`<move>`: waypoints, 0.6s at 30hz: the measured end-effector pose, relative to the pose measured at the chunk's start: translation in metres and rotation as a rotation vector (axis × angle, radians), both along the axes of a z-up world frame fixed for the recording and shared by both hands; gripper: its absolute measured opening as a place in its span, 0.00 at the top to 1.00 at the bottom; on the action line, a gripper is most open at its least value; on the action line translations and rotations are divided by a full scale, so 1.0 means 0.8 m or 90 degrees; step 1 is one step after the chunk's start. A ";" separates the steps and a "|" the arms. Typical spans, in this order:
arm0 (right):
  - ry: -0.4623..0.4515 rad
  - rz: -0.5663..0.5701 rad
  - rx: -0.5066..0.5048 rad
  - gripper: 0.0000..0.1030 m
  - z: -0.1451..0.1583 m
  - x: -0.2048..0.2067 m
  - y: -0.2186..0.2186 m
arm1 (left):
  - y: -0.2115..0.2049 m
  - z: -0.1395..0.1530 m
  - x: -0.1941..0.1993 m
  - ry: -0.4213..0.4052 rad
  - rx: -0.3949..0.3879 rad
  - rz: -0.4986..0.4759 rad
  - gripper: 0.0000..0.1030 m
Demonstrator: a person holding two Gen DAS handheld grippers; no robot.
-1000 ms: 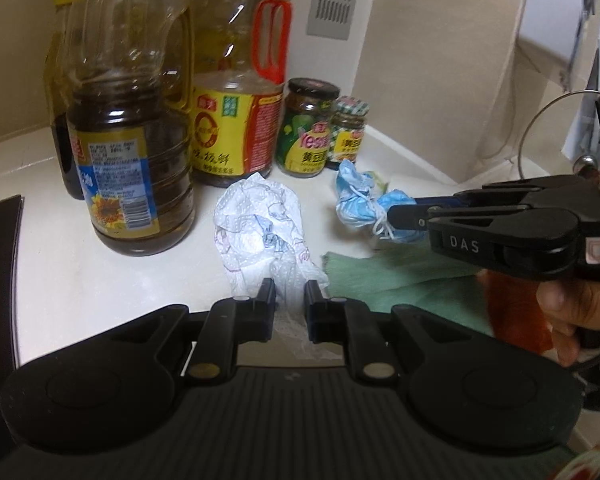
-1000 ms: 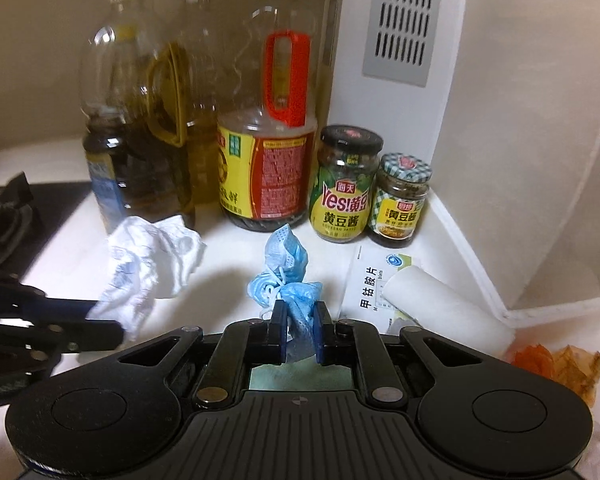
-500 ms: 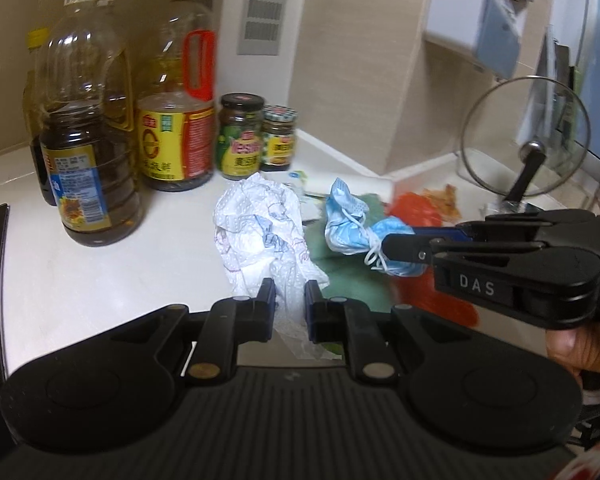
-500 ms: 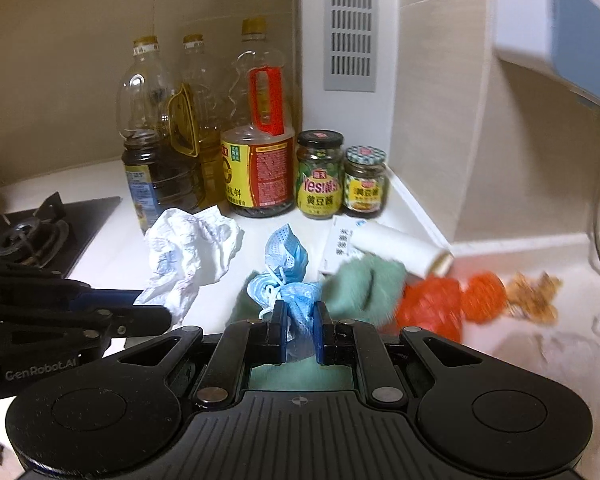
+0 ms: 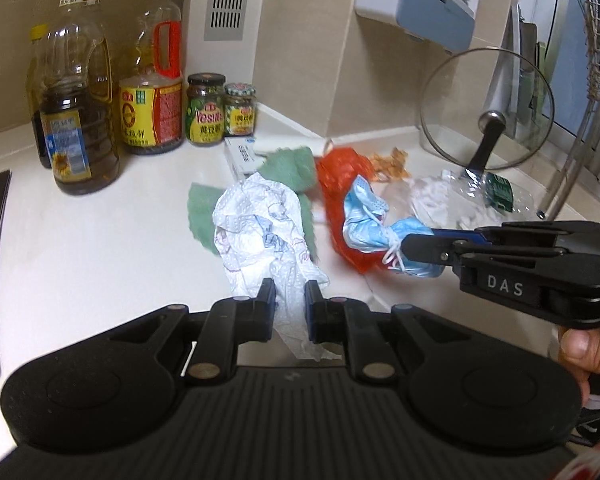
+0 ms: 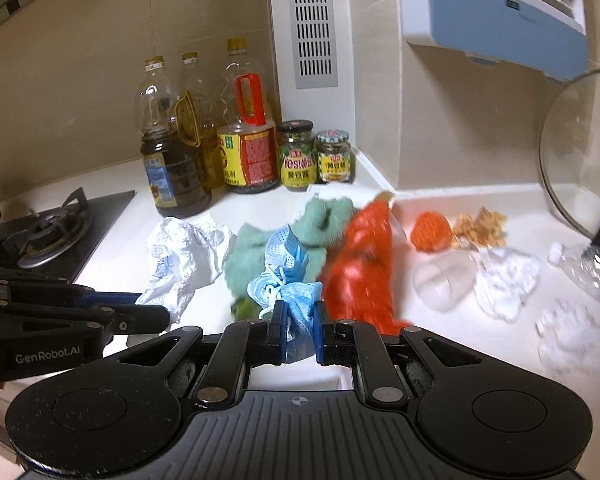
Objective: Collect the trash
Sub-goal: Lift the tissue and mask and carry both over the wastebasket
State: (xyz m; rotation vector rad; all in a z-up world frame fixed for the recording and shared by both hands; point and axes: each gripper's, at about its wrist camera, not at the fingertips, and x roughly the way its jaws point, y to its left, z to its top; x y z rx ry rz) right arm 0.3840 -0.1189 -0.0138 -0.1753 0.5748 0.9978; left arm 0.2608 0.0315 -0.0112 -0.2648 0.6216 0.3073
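Two tongs over desk (image 5: 80, 248) | left tongs (image 5: 290, 294) clamped on crumpled paper (image 5: 260, 232) | right tongs (image 6: 299, 318) clamped on blue mask (image 6: 284, 268)

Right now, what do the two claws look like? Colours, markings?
Both are matte black plastic with blue pads inside the fingertips. The left claw has a ribbed body, round side discs and silver pivot screws; its side reads GenRobot.AI. The right claw looks the same; its side reads DAS. No sleeves or cables show clearly.

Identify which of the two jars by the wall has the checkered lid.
The smaller jar, nearest the wall corner. The taller jar beside it, next to the red-handled oil bottle, has a dark plain lid.
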 end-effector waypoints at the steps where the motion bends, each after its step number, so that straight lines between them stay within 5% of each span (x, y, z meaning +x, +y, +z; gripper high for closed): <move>1: 0.006 -0.001 -0.001 0.87 -0.003 -0.004 -0.007 | -0.006 -0.002 -0.004 0.003 -0.003 -0.001 0.87; 18: 0.088 -0.078 -0.059 0.87 -0.065 -0.079 -0.056 | -0.043 -0.046 -0.050 0.077 -0.033 -0.130 0.87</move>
